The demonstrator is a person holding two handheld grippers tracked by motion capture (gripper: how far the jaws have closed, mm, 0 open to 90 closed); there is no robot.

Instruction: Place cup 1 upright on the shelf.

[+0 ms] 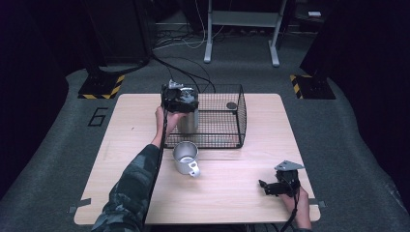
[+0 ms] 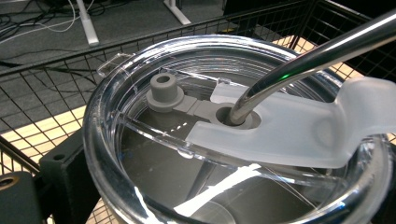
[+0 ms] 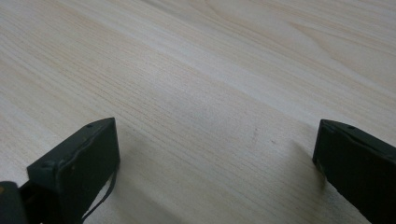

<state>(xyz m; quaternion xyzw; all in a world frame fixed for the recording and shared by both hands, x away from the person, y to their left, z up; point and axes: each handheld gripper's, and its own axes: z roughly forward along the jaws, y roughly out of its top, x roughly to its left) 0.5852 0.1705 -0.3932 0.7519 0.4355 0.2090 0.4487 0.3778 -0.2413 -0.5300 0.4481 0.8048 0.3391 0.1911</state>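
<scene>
Left tool (image 1: 179,99) over the near-left corner of the wire basket (image 1: 227,140) at the far side of the table (image 1: 241,193), right at a steel tumbler (image 1: 187,122) standing upright inside the basket. Seen in the left gripper view from just above: clear lid (image 2: 140,88), grey stopper (image 2: 163,91), metal straw (image 2: 317,51) through the lid's hole (one black jaw close against the tumbler's side at the lower left; grip itself impossible to tell). Steel mug (image 1: 185,157) upright on the table just in front of the basket, handle toward the near edge. Right tool (image 1: 265,186) resting low at the near-right corner, jaws wide apart, nothing between them, bare wood beneath.
</scene>
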